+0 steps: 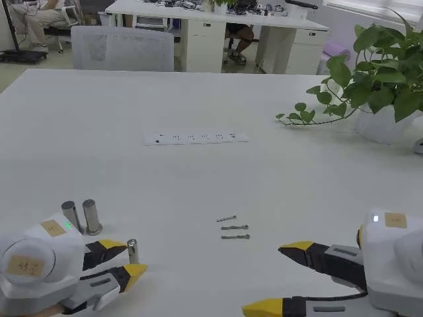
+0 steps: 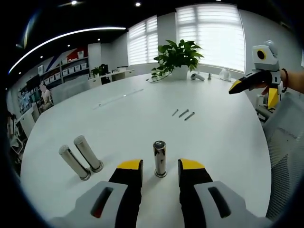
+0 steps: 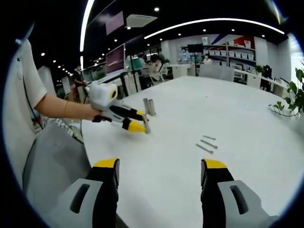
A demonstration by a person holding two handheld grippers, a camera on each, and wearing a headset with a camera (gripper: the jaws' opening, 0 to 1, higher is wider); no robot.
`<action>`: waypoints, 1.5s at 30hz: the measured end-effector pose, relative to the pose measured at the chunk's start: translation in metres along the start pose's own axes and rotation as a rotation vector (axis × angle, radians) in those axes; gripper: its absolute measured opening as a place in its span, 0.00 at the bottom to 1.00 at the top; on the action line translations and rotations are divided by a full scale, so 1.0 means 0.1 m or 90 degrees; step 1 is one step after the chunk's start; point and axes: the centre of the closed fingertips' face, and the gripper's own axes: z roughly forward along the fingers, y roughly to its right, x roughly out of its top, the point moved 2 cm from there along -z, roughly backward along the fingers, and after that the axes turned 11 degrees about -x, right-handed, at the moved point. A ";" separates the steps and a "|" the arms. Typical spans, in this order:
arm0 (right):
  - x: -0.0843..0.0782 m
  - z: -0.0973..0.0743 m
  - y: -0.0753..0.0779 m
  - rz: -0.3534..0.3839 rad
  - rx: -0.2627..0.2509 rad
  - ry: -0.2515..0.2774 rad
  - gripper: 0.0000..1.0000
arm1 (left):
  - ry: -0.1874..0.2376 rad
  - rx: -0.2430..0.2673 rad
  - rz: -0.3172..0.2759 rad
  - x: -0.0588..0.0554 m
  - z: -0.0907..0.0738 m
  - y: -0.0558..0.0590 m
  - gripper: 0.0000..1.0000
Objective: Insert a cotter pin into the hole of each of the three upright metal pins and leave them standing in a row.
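Straddling one upright metal pin point(image 1: 132, 249) near the bench point(image 1: 198, 178) front-left corner in head view, left gripper point(image 1: 134, 259) open; two more pins point(image 1: 82, 216) just behind, cotter pins point(image 1: 232, 227) mid-bench, right gripper point(image 1: 266, 279) open, empty. Left gripper view: jaws clear of the pin. Right gripper view: jaws wide. Steel looks slick, tippy; grip mid-shaft.

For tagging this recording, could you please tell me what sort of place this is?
Probably an open-plan office or lab: other desks stand behind the big white table, storage shelves line a wall, and blinds cover large windows.
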 end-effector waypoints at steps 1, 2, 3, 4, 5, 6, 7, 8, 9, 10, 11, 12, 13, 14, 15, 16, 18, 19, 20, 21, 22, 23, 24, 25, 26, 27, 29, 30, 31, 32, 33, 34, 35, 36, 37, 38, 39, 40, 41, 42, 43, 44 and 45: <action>0.01 0.00 0.01 -0.002 -0.001 0.001 0.71 | 0.002 0.002 -0.001 0.01 -0.01 0.00 0.30; 0.01 0.00 0.01 -0.003 -0.002 0.002 0.71 | 0.003 0.004 -0.001 0.01 -0.03 0.01 0.32; 0.01 0.01 0.02 -0.002 -0.004 0.002 0.71 | 0.003 0.008 -0.004 0.02 -0.05 0.02 0.33; 0.01 0.01 0.03 0.000 -0.005 0.002 0.71 | 0.004 0.006 -0.004 0.01 -0.05 0.02 0.35; 0.01 0.01 0.05 -0.001 -0.007 0.001 0.71 | 0.006 0.006 -0.004 0.02 -0.06 0.03 0.38; 0.01 0.01 0.05 -0.002 -0.008 0.000 0.71 | 0.006 0.007 -0.005 0.01 -0.07 0.03 0.39; 0.00 0.02 0.07 -0.002 -0.009 -0.003 0.70 | 0.006 0.008 -0.004 0.01 -0.09 0.05 0.40; 0.00 0.02 0.08 -0.002 -0.010 -0.006 0.69 | 0.005 0.012 -0.002 0.01 -0.10 0.05 0.40; 0.00 0.03 0.10 -0.003 -0.010 -0.009 0.68 | 0.006 0.019 -0.001 0.01 -0.12 0.05 0.41; -0.01 0.03 0.12 -0.004 -0.012 -0.010 0.66 | 0.007 0.019 -0.002 0.01 -0.13 0.05 0.41; -0.01 0.04 0.14 -0.004 -0.016 -0.013 0.63 | 0.010 0.020 -0.005 0.01 -0.14 0.06 0.43; -0.01 0.05 0.18 -0.005 -0.020 -0.015 0.62 | 0.011 0.020 -0.008 0.01 -0.16 0.07 0.43; -0.01 0.05 0.20 -0.004 -0.023 -0.015 0.61 | 0.012 0.021 -0.007 0.01 -0.17 0.08 0.44; 0.00 0.06 0.24 -0.002 -0.026 -0.015 0.59 | 0.012 0.022 -0.004 0.02 -0.18 0.08 0.45; 0.00 0.07 0.25 -0.001 -0.026 -0.014 0.57 | 0.011 0.022 -0.005 0.02 -0.19 0.08 0.45; 0.01 0.08 0.27 0.002 -0.025 -0.014 0.54 | 0.015 0.024 -0.007 0.03 -0.21 0.08 0.46; 0.02 0.10 0.33 0.009 -0.027 -0.015 0.52 | 0.037 0.026 -0.020 0.08 -0.24 0.08 0.48; 0.03 0.11 0.34 0.011 -0.027 -0.016 0.51 | 0.039 0.029 -0.020 0.09 -0.26 0.08 0.50; 0.03 0.13 0.37 0.011 -0.027 -0.015 0.50 | 0.040 0.033 -0.017 0.10 -0.27 0.07 0.51; 0.04 0.14 0.38 0.010 -0.026 -0.016 0.49 | 0.040 0.034 -0.016 0.10 -0.28 0.08 0.52; 0.05 0.15 0.40 0.009 -0.027 -0.016 0.48 | 0.041 0.035 -0.017 0.10 -0.30 0.08 0.52; 0.06 0.17 0.43 0.007 -0.028 -0.018 0.47 | 0.043 0.037 -0.020 0.10 -0.31 0.08 0.52; 0.07 0.18 0.45 0.006 -0.029 -0.019 0.47 | 0.043 0.039 -0.019 0.10 -0.32 0.08 0.53; 0.09 0.20 0.47 0.005 -0.028 -0.020 0.46 | 0.040 0.042 -0.019 0.09 -0.33 0.08 0.54; 0.10 0.21 0.49 0.004 -0.029 -0.020 0.45 | 0.040 0.043 -0.022 0.09 -0.34 0.08 0.55; 0.11 0.24 0.52 -0.002 -0.030 -0.021 0.44 | 0.042 0.044 -0.026 0.09 -0.36 0.08 0.56; 0.12 0.27 0.58 -0.009 -0.035 -0.029 0.43 | 0.041 0.046 -0.024 0.09 -0.39 0.10 0.58; 0.13 0.29 0.60 -0.013 -0.035 -0.031 0.42 | 0.041 0.048 -0.024 0.09 -0.40 0.10 0.59; 0.14 0.31 0.62 -0.018 -0.036 -0.035 0.40 | 0.044 0.049 -0.025 0.10 -0.42 0.11 0.60; 0.15 0.32 0.64 -0.024 -0.034 -0.036 0.38 | 0.050 0.051 -0.030 0.11 -0.44 0.11 0.60; 0.15 0.34 0.64 -0.028 -0.034 -0.038 0.37 | 0.056 0.049 -0.033 0.12 -0.45 0.11 0.61; 0.16 0.36 0.67 -0.031 -0.036 -0.043 0.35 | 0.056 0.049 -0.035 0.12 -0.46 0.12 0.62; 0.17 0.37 0.68 -0.034 -0.037 -0.046 0.35 | 0.055 0.050 -0.034 0.11 -0.46 0.13 0.62; 0.17 0.39 0.69 -0.037 -0.037 -0.048 0.35 | 0.054 0.052 -0.032 0.11 -0.47 0.13 0.63; 0.18 0.40 0.70 -0.041 -0.037 -0.050 0.34 | 0.054 0.053 -0.030 0.11 -0.48 0.13 0.63; 0.19 0.42 0.72 -0.047 -0.037 -0.053 0.33 | 0.053 0.054 -0.032 0.11 -0.49 0.13 0.63; 0.19 0.44 0.72 -0.050 -0.037 -0.055 0.33 | 0.054 0.054 -0.034 0.11 -0.50 0.13 0.63; 0.20 0.46 0.73 -0.054 -0.033 -0.059 0.32 | 0.054 0.055 -0.036 0.11 -0.51 0.13 0.64; 0.20 0.47 0.73 -0.062 -0.029 -0.065 0.32 | 0.053 0.056 -0.036 0.11 -0.51 0.12 0.64; 0.19 0.49 0.75 -0.085 -0.025 -0.075 0.32 | 0.050 0.058 -0.033 0.10 -0.52 0.12 0.64; 0.19 0.50 0.74 -0.105 -0.014 -0.079 0.32 | 0.049 0.058 -0.032 0.10 -0.52 0.12 0.65; 0.19 0.53 0.75 -0.118 -0.005 -0.083 0.32 | 0.048 0.060 -0.034 0.10 -0.53 0.12 0.65; 0.19 0.55 0.77 -0.118 -0.007 -0.089 0.32 | 0.048 0.061 -0.036 0.10 -0.54 0.12 0.65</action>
